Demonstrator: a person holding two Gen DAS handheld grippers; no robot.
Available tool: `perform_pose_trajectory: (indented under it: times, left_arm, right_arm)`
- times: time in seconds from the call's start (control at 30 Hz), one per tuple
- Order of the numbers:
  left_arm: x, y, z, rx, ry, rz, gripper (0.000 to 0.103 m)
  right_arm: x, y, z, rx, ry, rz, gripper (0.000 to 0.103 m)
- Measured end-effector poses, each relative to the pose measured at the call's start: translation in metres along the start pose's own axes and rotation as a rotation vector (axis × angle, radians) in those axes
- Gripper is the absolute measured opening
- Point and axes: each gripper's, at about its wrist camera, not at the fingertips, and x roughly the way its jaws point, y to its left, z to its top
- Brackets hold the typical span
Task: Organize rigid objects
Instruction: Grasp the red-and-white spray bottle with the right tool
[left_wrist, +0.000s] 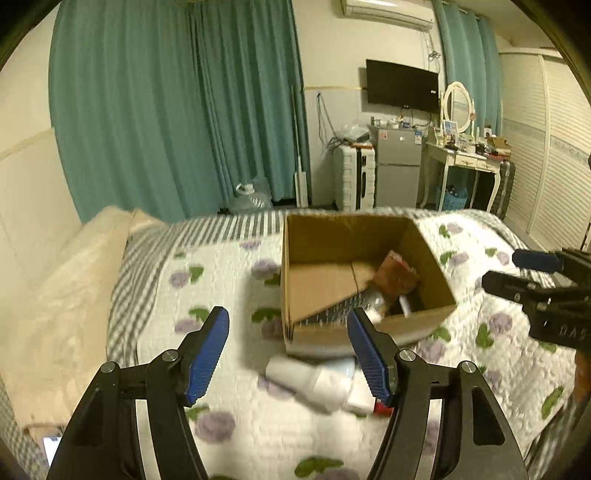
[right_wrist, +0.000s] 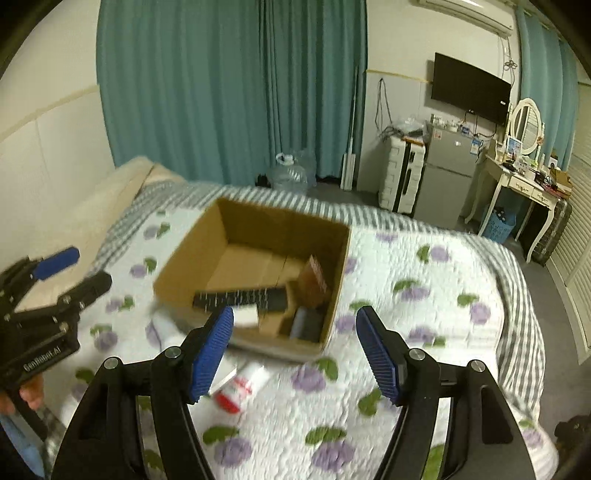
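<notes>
From my left wrist, my left gripper (left_wrist: 288, 354) gapes empty at lower centre; the white bottle (left_wrist: 314, 380) lies between its fingers on the quilt (left_wrist: 221, 288), the cardboard box (left_wrist: 354, 273) just above.

From my right wrist, my right gripper (right_wrist: 295, 350) spreads empty at lower centre, the box centred above.

Teal curtains (left_wrist: 177, 110) cover the far wall behind a bed (right_wrist: 424, 314) with a floral quilt, while a wall-mounted television (left_wrist: 402, 85), small grey fridge (left_wrist: 398, 164), white vanity table (left_wrist: 467, 162) (oval mirror on top) and louvred wardrobe doors (left_wrist: 554, 147) line the right side.
</notes>
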Motion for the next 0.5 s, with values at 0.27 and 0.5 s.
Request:
perform_pose_trajectory:
  times: [0.27, 0.5]
  left_arm:
    - [0.041, 0.003, -0.047, -0.027, 0.124, -0.005, 0.069]
    - [0.055, 0.010, -0.059, -0.023, 0.140, 0.040, 0.069]
  right_arm:
    - [0.063, 0.022, -0.046, 0.004, 0.149, 0.030, 0.069]
    - [0.118, 0.036, -0.075, 0.010, 0.284, 0.032, 0.069]
